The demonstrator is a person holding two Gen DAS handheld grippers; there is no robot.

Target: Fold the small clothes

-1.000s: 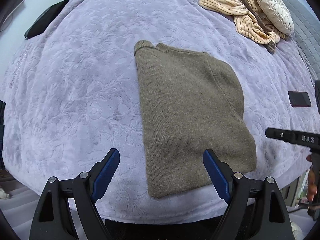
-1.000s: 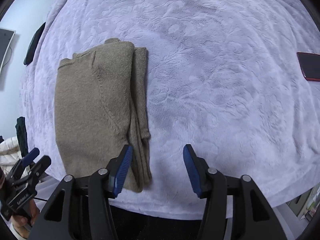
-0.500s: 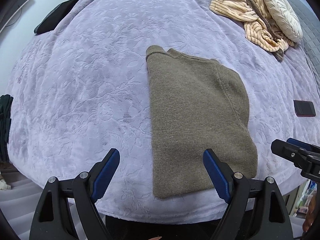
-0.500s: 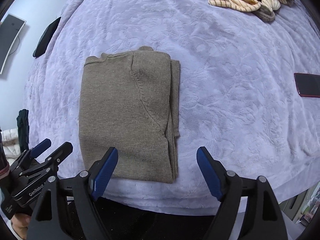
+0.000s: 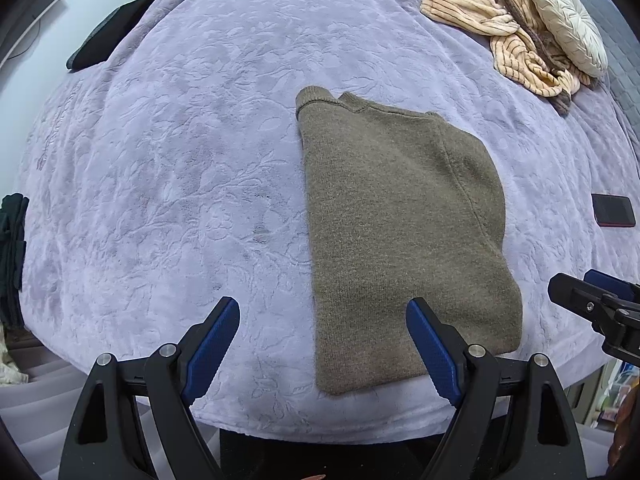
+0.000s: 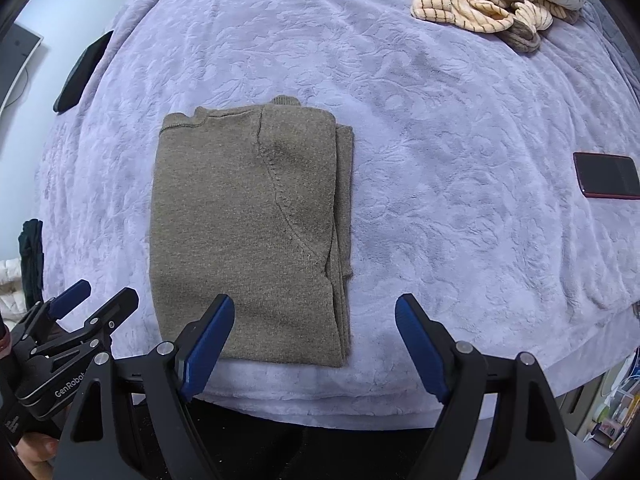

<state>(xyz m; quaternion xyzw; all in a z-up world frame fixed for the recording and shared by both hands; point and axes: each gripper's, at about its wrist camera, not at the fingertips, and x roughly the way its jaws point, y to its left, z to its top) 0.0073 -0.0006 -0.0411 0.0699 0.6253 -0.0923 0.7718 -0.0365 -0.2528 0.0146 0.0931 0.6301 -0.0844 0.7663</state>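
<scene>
on the lilac blanket (image 5: pixel 168 168) the folded olive sweater (image 6: pixel 248 232) lies flat near its front edge. left gripper (image 5: pixel 322 344) hangs wide, empty; right gripper (image 6: pixel 314 340) has just been opening, empty. striped garment (image 5: pixel 492 28), cushion (image 5: pixel 568 36), phone (image 6: pixel 608 176) lie well apart.
</scene>
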